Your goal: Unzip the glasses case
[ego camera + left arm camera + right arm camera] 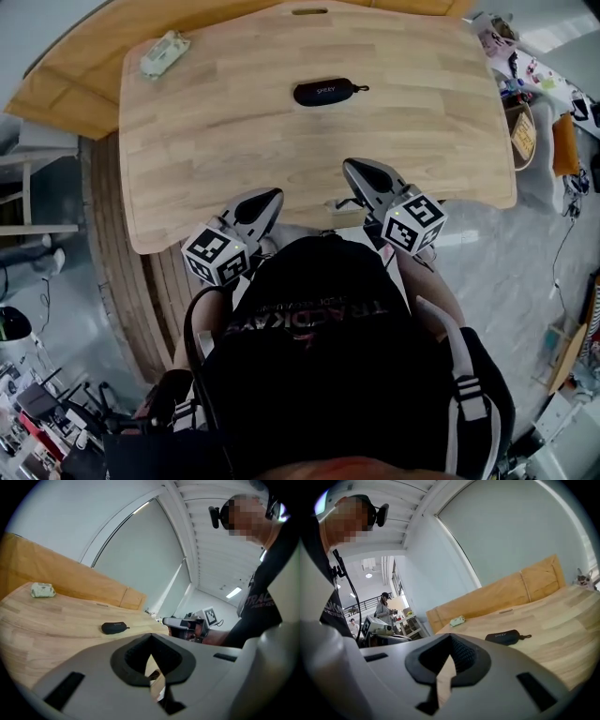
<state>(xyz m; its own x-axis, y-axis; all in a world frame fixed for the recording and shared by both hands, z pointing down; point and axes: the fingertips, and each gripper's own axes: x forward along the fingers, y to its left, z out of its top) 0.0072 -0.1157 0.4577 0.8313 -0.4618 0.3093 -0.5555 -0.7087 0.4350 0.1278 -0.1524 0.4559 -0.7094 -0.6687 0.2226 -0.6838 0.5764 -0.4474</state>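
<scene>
While nothing on the task had started, here's the state, big to small.

Worktop point(281, 131): light wood, rounded corners, mostly bare. The person stood at its near edge with both grippers held over that edge, pointing toward the far side.

Left gripper point(272, 196): jaws fully together, nothing between them; its own view showed only the closed pads point(140, 656) with the table beyond. Right gripper point(355, 167): same story, jaws pressed shut and empty. Both were well apart from the target.

Glasses case point(325, 91): black, soft, oblong, lying flat in the far half of the worktop, roughly mid-width, short of the far edge. It looked closed all round, no gap in the seam visible. Pull tab point(361, 88) stuck out at its right end in the head view. Zipper teeth were too small to make out.

Small pale packet point(164, 53) sat near the far-left corner, well clear of the case.

My read on progress: zero. Left to do: reach in, pin the case with one gripper, pinch the tab with the other, run the zip round.
</scene>
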